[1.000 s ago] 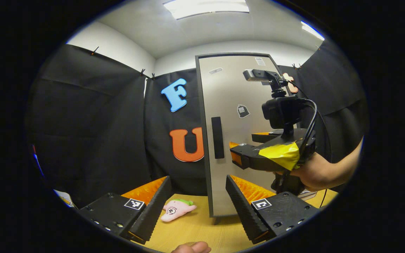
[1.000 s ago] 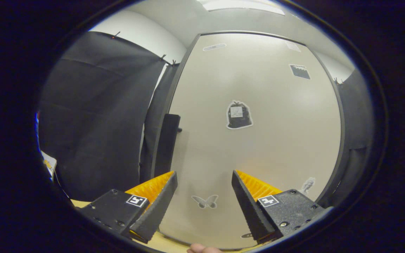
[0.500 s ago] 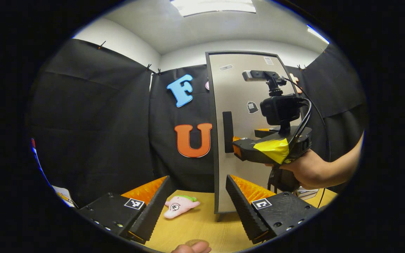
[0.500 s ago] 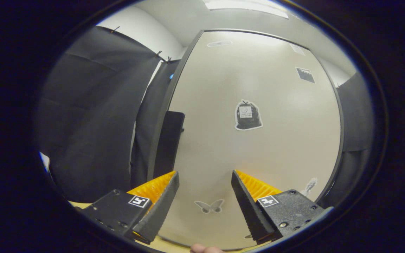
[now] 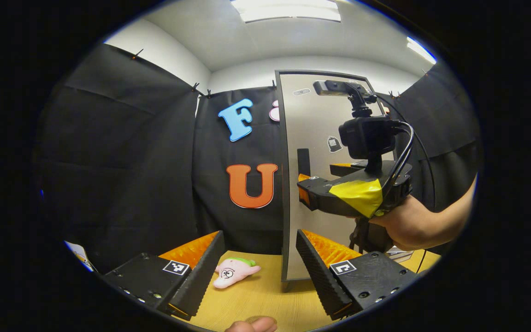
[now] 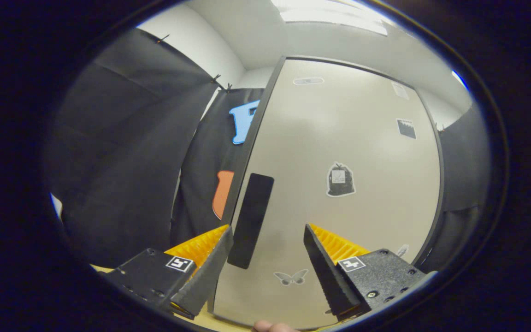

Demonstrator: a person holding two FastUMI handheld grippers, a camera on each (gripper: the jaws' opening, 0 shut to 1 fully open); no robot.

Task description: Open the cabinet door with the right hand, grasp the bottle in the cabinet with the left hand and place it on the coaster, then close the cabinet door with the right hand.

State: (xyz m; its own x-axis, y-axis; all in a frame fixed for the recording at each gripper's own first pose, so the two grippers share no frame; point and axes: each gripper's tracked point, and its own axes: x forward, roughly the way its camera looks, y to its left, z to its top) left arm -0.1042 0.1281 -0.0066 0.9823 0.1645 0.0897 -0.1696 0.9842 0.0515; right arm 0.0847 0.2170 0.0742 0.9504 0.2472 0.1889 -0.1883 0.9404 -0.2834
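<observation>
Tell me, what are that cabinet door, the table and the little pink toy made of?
Door: looks like smooth painted metal or laminate, pale with a soft sheen from the ceiling lights; I cannot tell which. Its handle is matte black, perhaps plastic. Table: light wood or wood-look laminate, faint grain showing. Toy: soft plush fabric, rounded and fuzzy.

A staged recording booth inside an office-like room is being shown: black cloth [image 5: 122, 152] is being hung as walls by clips, plain white walls [image 5: 164, 64] and ceiling light panels [image 5: 288, 9] are being seen above it, and a wooden counter [image 5: 261, 299] is being used for a cabinet [image 5: 321, 120] and a plush toy [image 5: 233, 272].
</observation>
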